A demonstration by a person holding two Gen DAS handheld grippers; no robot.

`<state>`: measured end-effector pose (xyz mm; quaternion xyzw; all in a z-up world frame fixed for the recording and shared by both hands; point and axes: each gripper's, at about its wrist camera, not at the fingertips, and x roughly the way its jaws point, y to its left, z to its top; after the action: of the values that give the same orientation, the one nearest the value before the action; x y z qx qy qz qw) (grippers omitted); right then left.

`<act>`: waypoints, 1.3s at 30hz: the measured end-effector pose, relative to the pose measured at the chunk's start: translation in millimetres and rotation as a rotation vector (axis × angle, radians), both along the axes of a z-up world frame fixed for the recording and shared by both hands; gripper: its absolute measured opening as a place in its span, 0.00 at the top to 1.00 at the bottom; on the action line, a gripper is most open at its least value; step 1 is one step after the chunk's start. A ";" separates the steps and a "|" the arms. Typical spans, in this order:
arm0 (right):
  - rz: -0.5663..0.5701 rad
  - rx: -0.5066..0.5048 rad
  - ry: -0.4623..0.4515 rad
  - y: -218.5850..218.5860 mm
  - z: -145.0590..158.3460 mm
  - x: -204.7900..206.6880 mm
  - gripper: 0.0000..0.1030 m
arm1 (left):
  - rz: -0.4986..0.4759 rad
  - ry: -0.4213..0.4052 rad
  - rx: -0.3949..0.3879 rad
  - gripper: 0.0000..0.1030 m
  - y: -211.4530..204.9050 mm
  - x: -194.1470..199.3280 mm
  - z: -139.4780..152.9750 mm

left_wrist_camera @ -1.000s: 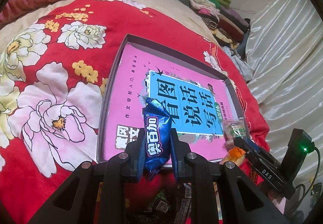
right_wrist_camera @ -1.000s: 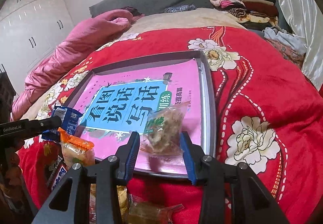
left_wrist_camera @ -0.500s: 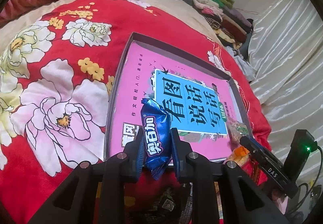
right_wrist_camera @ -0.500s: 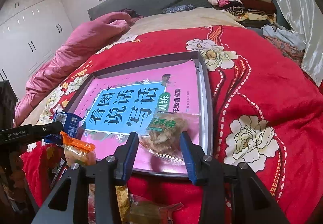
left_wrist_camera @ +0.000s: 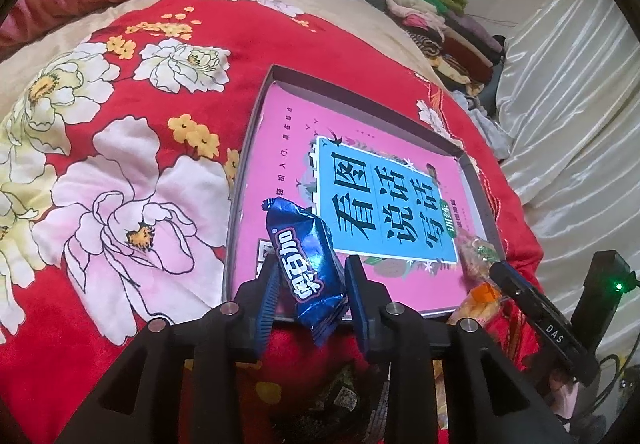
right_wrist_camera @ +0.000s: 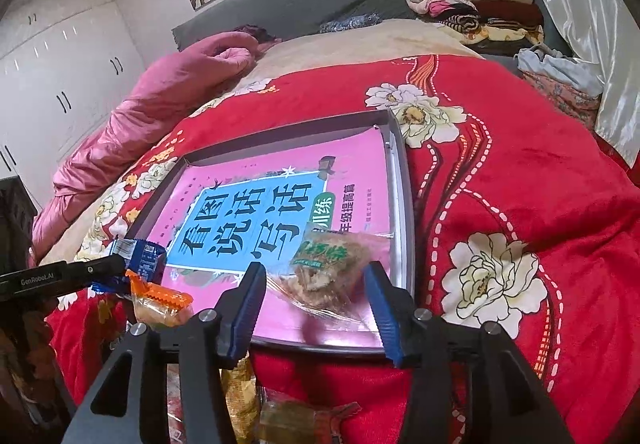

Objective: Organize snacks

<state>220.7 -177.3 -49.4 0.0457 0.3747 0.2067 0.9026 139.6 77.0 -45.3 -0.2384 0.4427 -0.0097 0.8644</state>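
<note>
A shallow grey tray (left_wrist_camera: 256, 124) lined with a pink and blue book cover lies on the red flowered blanket; it also shows in the right wrist view (right_wrist_camera: 400, 172). My left gripper (left_wrist_camera: 310, 276) is shut on a blue snack packet (left_wrist_camera: 306, 260) over the tray's near left corner. My right gripper (right_wrist_camera: 314, 282) is open around a clear packet of brown snack (right_wrist_camera: 328, 268) that lies in the tray's near right corner. The clear packet also shows in the left wrist view (left_wrist_camera: 474, 256).
An orange-topped snack packet (right_wrist_camera: 160, 304) sits by the tray's near edge. More wrapped snacks (right_wrist_camera: 296, 416) lie below the grippers. Folded clothes (right_wrist_camera: 460, 0) are stacked at the bed's far right, a pink quilt (right_wrist_camera: 160, 92) at the far left.
My right gripper has opened and the clear packet has dropped onto the tray. My left gripper has carried the blue packet a little further over the tray.
</note>
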 end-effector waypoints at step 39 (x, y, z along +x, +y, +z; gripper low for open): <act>0.023 0.073 -0.118 -2.2 25.0 -15.6 0.32 | -0.071 -0.074 0.050 0.26 -8.2 -23.1 31.0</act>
<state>205.2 -179.5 -24.5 0.0620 0.3136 0.2331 0.9184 116.5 68.8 -14.3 -0.2002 0.4187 -0.0382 0.8849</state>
